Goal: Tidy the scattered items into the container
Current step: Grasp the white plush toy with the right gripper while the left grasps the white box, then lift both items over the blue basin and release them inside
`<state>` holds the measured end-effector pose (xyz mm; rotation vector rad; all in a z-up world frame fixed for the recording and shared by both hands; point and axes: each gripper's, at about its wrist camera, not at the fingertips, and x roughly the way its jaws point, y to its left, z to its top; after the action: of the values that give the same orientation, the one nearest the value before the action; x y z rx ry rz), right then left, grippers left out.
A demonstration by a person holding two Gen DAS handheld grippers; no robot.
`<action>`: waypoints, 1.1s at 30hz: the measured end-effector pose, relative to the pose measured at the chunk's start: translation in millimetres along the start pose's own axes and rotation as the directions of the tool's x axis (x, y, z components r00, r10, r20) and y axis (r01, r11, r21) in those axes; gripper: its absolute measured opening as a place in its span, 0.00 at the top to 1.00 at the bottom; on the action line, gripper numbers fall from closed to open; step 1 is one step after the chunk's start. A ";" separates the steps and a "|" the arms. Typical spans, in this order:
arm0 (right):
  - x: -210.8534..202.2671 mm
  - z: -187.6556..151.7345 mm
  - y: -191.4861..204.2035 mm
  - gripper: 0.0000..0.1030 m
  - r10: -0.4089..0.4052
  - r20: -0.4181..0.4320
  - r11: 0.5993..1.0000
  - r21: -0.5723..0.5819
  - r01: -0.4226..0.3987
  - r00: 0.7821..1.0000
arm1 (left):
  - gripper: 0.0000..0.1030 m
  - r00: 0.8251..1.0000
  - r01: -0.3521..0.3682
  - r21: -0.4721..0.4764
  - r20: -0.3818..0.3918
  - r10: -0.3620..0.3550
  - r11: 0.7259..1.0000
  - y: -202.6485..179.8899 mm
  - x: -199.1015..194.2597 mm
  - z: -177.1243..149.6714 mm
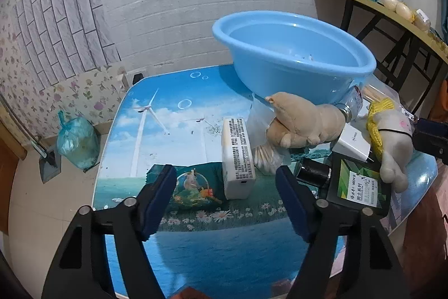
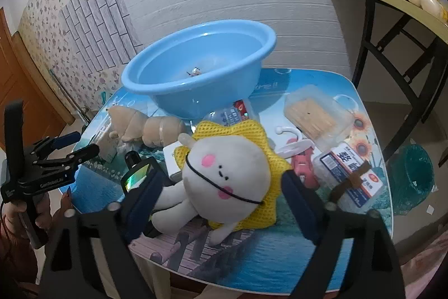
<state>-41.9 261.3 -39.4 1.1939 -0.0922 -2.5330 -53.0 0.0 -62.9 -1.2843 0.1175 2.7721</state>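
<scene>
A light blue basin (image 1: 294, 55) stands at the back of the table and also shows in the right wrist view (image 2: 198, 69), with a small item inside. My left gripper (image 1: 225, 184) is open, its jaws either side of a white power bank (image 1: 236, 156) lying on the table. My right gripper (image 2: 218, 187) is open around a white plush doll in a yellow knit hood (image 2: 226, 175), not closed on it. A tan plush dog (image 1: 302, 122) lies in front of the basin and shows in the right wrist view (image 2: 145, 125).
Around the plush lie a white charger (image 1: 354, 142), a black box with a green label (image 1: 358, 184), a bag of cotton swabs (image 1: 266, 156), a clear box of sticks (image 2: 313, 114), a labelled white pack (image 2: 352, 175) and a bottle (image 2: 235, 114). A dark-legged shelf (image 2: 392, 27) stands at the right.
</scene>
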 end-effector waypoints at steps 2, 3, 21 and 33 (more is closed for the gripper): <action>3.3 0.2 1.0 0.13 0.000 -0.007 1.000 -0.004 0.000 1.000 | 0.32 1.000 0.001 0.005 -0.003 -0.001 1.000 -2.0 2.4 0.0; 4.4 0.0 1.5 0.13 -0.005 -0.009 1.000 -0.006 0.005 1.000 | 0.32 1.000 0.002 0.007 -0.005 -0.002 1.000 -2.2 4.0 0.3; 25.3 -5.0 9.2 0.13 -0.029 -0.057 0.999 -0.020 0.028 0.998 | 0.81 0.998 0.044 -0.015 -0.045 -0.044 0.999 1.0 15.3 -1.2; 7.9 -5.1 0.8 0.45 0.005 -0.001 1.000 0.008 -0.004 1.000 | 0.82 0.998 0.054 -0.021 0.020 -0.054 0.998 1.8 -15.2 1.9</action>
<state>-42.5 258.4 -48.4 1.1971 -0.1042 -2.5301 -44.8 -2.2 -50.0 -1.2463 0.0514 2.7466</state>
